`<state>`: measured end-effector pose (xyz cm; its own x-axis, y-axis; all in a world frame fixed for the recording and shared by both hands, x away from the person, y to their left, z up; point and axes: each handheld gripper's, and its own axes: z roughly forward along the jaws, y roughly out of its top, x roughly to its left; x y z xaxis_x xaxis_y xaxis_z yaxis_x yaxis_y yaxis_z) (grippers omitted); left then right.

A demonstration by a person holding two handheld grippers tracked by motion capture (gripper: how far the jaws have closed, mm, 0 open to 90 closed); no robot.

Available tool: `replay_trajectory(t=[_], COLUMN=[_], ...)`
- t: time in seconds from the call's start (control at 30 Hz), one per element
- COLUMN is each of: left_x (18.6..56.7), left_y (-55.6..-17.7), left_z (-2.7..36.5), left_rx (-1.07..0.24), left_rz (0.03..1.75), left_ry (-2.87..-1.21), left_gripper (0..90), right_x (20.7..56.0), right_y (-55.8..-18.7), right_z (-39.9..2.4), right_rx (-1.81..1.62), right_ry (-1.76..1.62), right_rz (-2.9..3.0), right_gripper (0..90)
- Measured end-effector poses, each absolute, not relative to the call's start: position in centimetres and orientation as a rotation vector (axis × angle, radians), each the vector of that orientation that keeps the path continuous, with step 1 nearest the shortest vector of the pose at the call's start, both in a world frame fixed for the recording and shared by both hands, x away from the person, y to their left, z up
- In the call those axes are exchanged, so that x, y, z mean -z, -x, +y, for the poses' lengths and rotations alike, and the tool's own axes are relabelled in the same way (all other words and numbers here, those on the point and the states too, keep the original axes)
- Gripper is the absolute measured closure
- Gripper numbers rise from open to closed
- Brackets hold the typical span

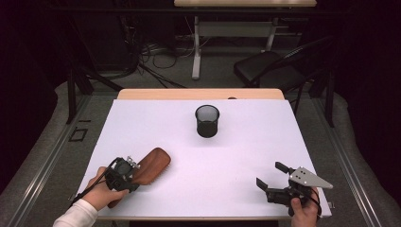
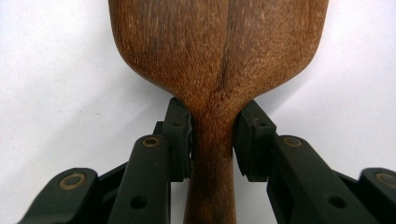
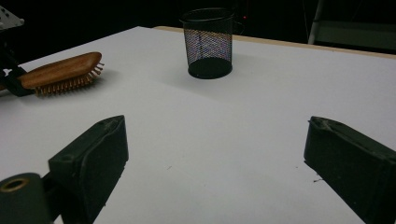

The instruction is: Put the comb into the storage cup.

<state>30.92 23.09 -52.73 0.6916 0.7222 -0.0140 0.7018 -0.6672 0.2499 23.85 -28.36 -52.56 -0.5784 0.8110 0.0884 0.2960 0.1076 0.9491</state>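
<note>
My left gripper (image 2: 212, 140) clamps hairbrush (image 2: 219, 56) neck, head lying beyond jaws; right gripper (image 3: 215, 158) gapes, holding nothing.

Hairbrush (image 1: 152, 165): grained brown wood w/ soft satin sheen, smooth neck and back. Pen cup (image 1: 207, 121): black wire mesh, matt. Table (image 1: 236, 156): smooth matt white top, pale wood edge.

One wooden hairbrush (image 1: 152, 165); one black mesh cup (image 1: 207, 121); two hand-held grippers, left (image 1: 124, 171) and right (image 1: 273, 176)
</note>
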Motion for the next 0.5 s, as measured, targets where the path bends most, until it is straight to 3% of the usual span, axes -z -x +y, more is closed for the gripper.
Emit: replay_trajectory(t=[0.5], left_x=[52.82], left_y=[-30.49], left_z=[23.51], left_rx=[-0.148], left_rz=[1.122], left_ry=[-2.642], left_gripper=[72.0], right_x=[52.62], right_y=[-23.9], right_z=[-28.29], right_rx=[-1.483], right_ry=[-1.085], right_rz=[1.931], right_gripper=[6.1])
